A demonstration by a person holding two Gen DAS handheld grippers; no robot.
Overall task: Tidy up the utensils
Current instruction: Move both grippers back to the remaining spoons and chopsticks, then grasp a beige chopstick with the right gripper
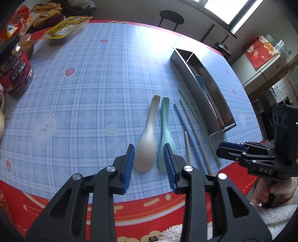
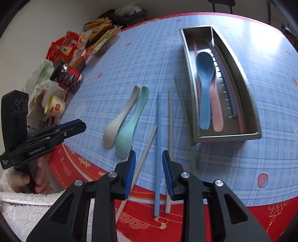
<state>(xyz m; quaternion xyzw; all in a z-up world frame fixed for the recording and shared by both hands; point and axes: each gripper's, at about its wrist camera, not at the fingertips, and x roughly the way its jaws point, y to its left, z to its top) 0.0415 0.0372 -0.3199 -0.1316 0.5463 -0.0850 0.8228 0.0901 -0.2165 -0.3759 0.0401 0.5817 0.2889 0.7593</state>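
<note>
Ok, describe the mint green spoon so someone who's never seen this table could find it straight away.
Start at the steel tray on the blue checked tablecloth. Beside it lie loose chopsticks, then two spoons side by side, touching. The mint green spoon is the one nearer the chopsticks; its neighbour, the white spoon, is off-white.

You get bright daylight from the window (image 1: 229,9), which throws white glare across the far tablecloth (image 1: 93,83), while fisheye bending curves and darkens both views' edges and slight motion blur softens the chopsticks (image 2: 158,149) and tray (image 2: 242,74)
</note>
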